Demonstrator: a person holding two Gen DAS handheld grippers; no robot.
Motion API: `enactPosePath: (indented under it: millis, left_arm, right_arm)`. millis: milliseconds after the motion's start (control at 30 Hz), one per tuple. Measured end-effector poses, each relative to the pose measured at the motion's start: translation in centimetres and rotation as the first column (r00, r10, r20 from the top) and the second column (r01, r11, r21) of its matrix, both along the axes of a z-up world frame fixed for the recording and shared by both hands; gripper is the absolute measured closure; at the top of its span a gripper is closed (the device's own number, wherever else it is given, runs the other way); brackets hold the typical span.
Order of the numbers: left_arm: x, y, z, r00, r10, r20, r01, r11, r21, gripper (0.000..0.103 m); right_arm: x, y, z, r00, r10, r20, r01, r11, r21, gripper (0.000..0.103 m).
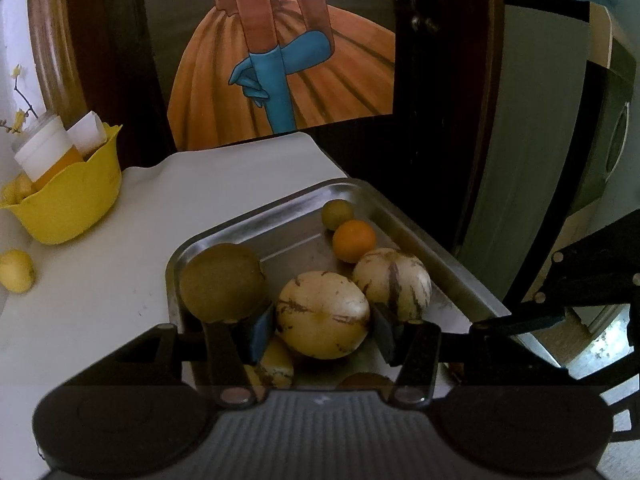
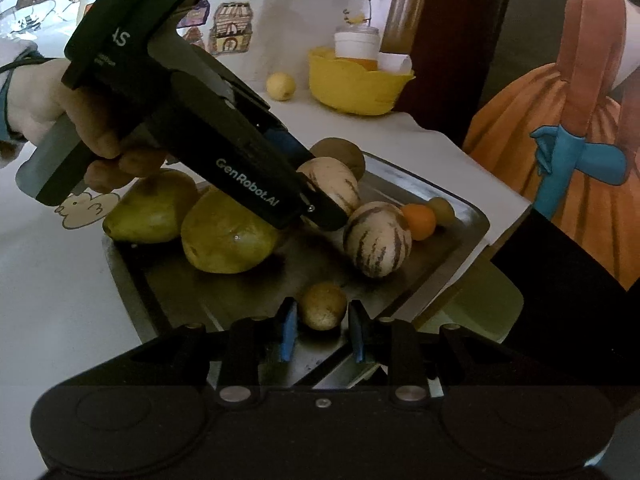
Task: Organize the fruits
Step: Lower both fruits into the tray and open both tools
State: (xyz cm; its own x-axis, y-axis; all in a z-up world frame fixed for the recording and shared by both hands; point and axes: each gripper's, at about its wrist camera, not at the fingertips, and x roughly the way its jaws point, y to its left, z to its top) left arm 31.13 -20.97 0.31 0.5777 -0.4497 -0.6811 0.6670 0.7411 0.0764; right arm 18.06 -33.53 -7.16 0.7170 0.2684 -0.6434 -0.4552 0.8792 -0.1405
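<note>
Left tongs pinch a pale striped round melon inside the steel tray. Right tongs grip a small brown fruit at the tray's near edge.

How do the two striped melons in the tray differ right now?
The left gripper is closed on the nearer striped melon, while the farther striped melon lies free against the orange. The nearer striped melon looks yellower with faint streaks; the farther one is paler with bolder stripes. Both are roundish and sit over the metal tray.
</note>
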Motion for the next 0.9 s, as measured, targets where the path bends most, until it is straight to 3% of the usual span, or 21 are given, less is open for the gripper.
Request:
enactPosePath:
  millis: [567, 900]
  left_arm:
    - [-0.6, 0.4, 1.4, 1.000, 0.027, 0.011, -0.027, 1.000, 0.003, 0.045]
    - [-2.0, 3.2, 3.3, 0.992, 0.124, 0.031, -0.122, 0.990, -0.070, 0.026]
  right_arm:
    - [-1.1, 0.4, -0.4, 0.997, -0.078, 0.025, 0.077, 0.996, 0.040, 0.072]
    - [-1.6, 0.6, -0.3, 0.988, -0.152, 0.034, 0.147, 0.981, 0.123, 0.059]
